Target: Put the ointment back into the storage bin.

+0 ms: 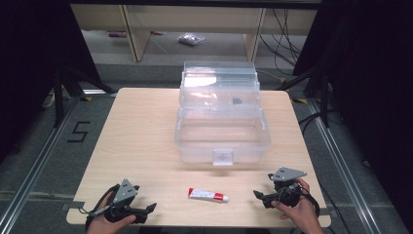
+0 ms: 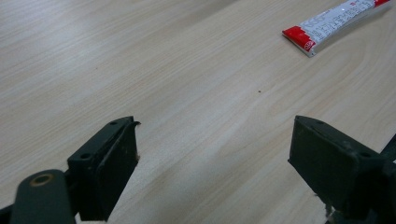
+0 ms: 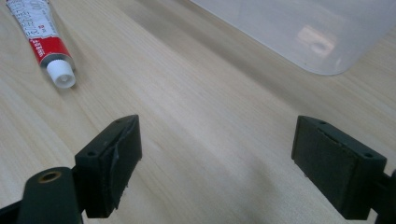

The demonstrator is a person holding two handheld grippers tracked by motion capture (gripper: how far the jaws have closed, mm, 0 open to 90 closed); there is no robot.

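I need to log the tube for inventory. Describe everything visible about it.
The tube is small, white with red bands and print too small to read, with a white screw cap on and a flat crimped tail. It lies flat on the wooden table, in front of the clear box, between both tools, touching neither.

Clear lidded plastic box [image 1: 221,127] and red-and-white tube [image 1: 208,195] on wooden table [image 1: 141,131]

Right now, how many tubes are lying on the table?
1. The tube lies on the table near its front edge, between the left gripper and the right gripper, outside the clear box.
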